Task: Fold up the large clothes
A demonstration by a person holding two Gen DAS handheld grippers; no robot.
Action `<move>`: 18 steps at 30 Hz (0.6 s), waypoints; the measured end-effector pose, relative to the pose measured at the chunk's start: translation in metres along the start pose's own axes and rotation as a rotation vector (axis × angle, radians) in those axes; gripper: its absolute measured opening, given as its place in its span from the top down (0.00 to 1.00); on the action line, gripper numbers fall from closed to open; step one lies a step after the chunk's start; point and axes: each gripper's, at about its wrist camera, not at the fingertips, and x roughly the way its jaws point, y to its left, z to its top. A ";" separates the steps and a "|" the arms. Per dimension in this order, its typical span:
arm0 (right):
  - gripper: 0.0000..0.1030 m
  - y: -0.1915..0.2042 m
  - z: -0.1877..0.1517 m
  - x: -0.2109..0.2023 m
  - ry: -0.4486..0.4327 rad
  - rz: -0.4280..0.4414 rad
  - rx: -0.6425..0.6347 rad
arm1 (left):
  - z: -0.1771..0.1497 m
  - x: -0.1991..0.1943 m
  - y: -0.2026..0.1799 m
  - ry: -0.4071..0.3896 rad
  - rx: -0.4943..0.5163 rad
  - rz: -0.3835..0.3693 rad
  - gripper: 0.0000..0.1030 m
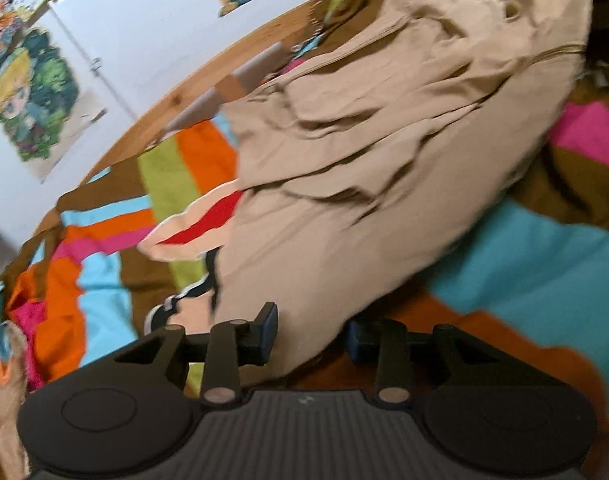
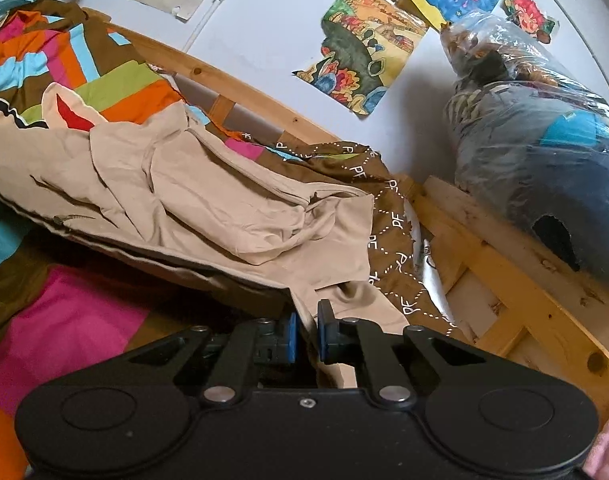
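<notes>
Lying crumpled on the striped bedspread [image 1: 544,248], the beige garment [image 1: 376,152] reaches both grippers. Right gripper [image 2: 306,332] fingers pinch its near edge. Left gripper [image 1: 310,334] fingers stand partly apart over a corner, gripping nothing.

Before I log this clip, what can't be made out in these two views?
- Left wrist view: motion blur softens the beige garment; whether its near corner touches the left gripper between the open jaws is unclear.
- Right wrist view: the right gripper is shut on a beige garment edge; its own body hides the cloth below.
- Right wrist view: the clear plastic bag is glary and cut off at the right edge; its contents are unreadable.
- The far bedspread runs off frame.
</notes>
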 end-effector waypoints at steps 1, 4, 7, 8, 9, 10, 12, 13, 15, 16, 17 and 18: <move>0.90 0.000 0.000 0.000 0.001 -0.001 0.003 | -0.002 -0.001 0.003 0.000 -0.008 0.007 0.62; 0.90 0.000 -0.001 0.001 0.003 0.002 0.012 | -0.005 -0.003 0.013 -0.005 -0.039 0.029 0.78; 0.90 0.000 -0.003 0.002 0.008 0.005 0.021 | -0.002 -0.006 0.019 -0.041 -0.087 -0.004 0.96; 0.90 0.000 -0.005 0.003 0.013 0.007 0.022 | -0.001 -0.008 0.022 -0.064 -0.111 -0.003 0.97; 0.90 0.001 -0.006 0.004 0.015 0.007 0.023 | 0.001 -0.011 0.026 -0.081 -0.144 -0.001 0.97; 0.90 0.002 -0.008 0.005 0.014 0.002 0.023 | 0.003 -0.014 0.031 -0.097 -0.180 0.001 0.98; 0.93 0.003 -0.009 0.004 0.002 -0.003 0.020 | 0.004 -0.023 0.041 -0.133 -0.232 -0.005 0.98; 0.93 0.004 -0.009 0.002 -0.007 -0.011 0.016 | 0.004 -0.028 0.045 -0.149 -0.242 -0.008 0.98; 0.94 0.007 -0.007 -0.003 -0.022 -0.028 0.002 | 0.002 -0.044 0.054 -0.179 -0.256 -0.021 0.98; 0.95 0.008 -0.005 -0.007 -0.027 -0.041 -0.009 | 0.000 -0.053 0.061 -0.191 -0.274 -0.035 0.98; 0.95 0.009 -0.003 -0.012 -0.028 -0.049 -0.020 | -0.002 -0.061 0.069 -0.199 -0.288 -0.049 0.98; 0.95 0.009 0.000 -0.018 -0.028 -0.055 -0.030 | -0.004 -0.072 0.077 -0.212 -0.300 -0.066 0.98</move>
